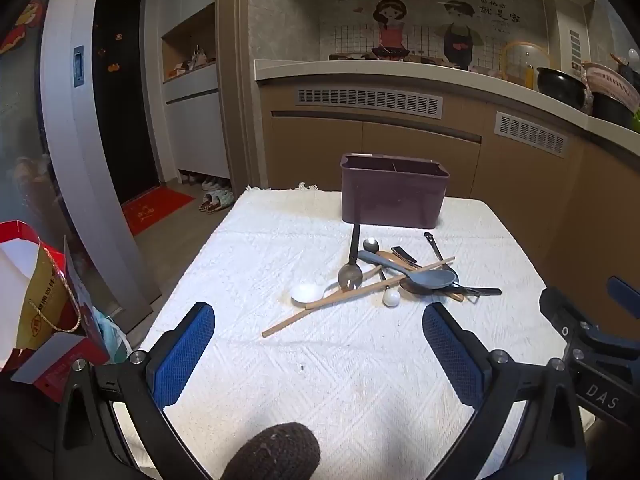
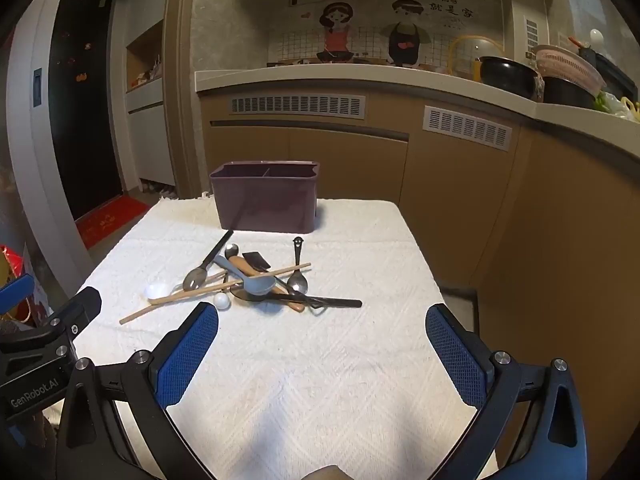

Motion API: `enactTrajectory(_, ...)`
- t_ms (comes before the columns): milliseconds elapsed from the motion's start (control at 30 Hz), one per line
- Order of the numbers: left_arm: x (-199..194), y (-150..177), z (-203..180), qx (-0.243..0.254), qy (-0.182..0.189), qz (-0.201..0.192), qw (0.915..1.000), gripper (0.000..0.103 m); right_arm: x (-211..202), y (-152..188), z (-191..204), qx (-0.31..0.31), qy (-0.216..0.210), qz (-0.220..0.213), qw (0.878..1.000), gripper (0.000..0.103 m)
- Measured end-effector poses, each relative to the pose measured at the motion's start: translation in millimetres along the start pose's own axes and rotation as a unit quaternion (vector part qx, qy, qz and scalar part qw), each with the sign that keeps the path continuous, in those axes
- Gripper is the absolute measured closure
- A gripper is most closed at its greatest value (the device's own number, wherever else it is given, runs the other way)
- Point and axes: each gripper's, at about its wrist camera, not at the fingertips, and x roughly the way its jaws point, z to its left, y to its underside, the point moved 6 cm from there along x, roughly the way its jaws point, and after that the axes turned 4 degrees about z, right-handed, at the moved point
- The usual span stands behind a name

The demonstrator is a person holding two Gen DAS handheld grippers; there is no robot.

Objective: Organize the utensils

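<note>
The left gripper (image 1: 318, 354) is hanging over the near part of the table with its blue pads (image 1: 182, 354) spread wide and nothing between them. Beside it, the right gripper (image 2: 322, 354) is doing the same, jaws fully apart and empty, both tilting down toward the white textured tablecloth (image 2: 320, 380).

Beyond the fingertips, near the middle of the table, the utensils are lying in a loose heap. A long wooden chopstick (image 1: 356, 294) is slanting across the pile, its near end sticking out toward the left. A white ceramic spoon (image 1: 306, 293) is resting at the left edge of the heap, a grey plastic spoon (image 1: 428, 279) is sitting on top, and a slotted metal spoon with a black handle (image 1: 351, 264) is pointing back toward the holder. A small metal spoon with a smiley handle (image 2: 297, 270) is lying on the right side.

Behind the heap, at the far edge, a dark purple utensil holder (image 1: 394, 192) with divided compartments is standing upright. Kitchen cabinets (image 2: 360, 160) are running behind the table.
</note>
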Motion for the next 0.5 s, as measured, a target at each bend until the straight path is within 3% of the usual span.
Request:
enactTrajectory(267,7.7,18.2,-6.8,-0.004,-0.001,0.005,1.0,0.0,5.6,5.1,-2.6,-0.003,-0.001,0.002,1.0,0.0)
enactTrajectory(500,4.3,8.8,-5.1,-0.008,0.01,0.019,0.9997,0.0,3.2,-2.1,-2.6,0.0,0.004,0.01,1.0,0.0)
